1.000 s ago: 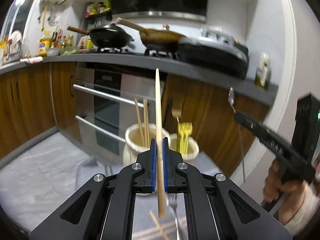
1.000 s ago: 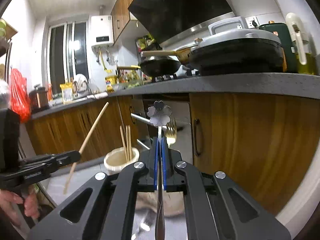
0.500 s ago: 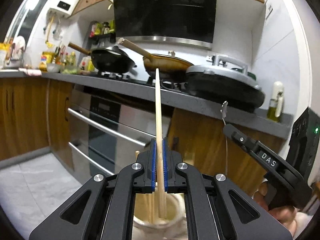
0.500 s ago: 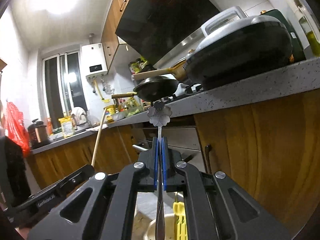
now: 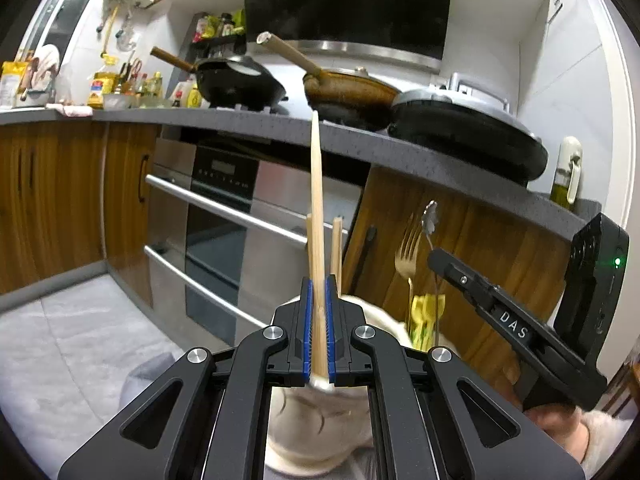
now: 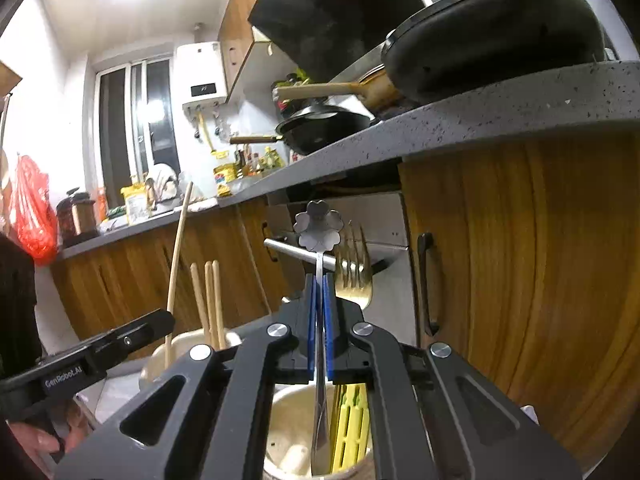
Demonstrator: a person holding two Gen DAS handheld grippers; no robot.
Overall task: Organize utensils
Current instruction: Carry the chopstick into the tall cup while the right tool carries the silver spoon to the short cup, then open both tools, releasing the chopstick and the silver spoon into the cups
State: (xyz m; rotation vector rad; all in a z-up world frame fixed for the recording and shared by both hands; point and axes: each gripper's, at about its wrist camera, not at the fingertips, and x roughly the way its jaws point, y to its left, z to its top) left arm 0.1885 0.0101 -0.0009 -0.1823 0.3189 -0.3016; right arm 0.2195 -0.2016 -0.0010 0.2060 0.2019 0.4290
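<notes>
Between the blue pads of the left claw [image 5: 318, 332], a long wooden chopstick [image 5: 316, 216] is being pinched upright, its lower end dipping into the cream holder [image 5: 320, 432] directly below. The right claw [image 6: 319, 328] is clamping a slim metal flower-topped utensil [image 6: 319, 228] over its own cup [image 6: 288, 440], beside a gold fork [image 6: 354, 276] and yellow pieces. Both sticks are looking light, stiff and slippery (best gripped mid-shaft). The utensil's working end is sitting hidden in the cup.
</notes>
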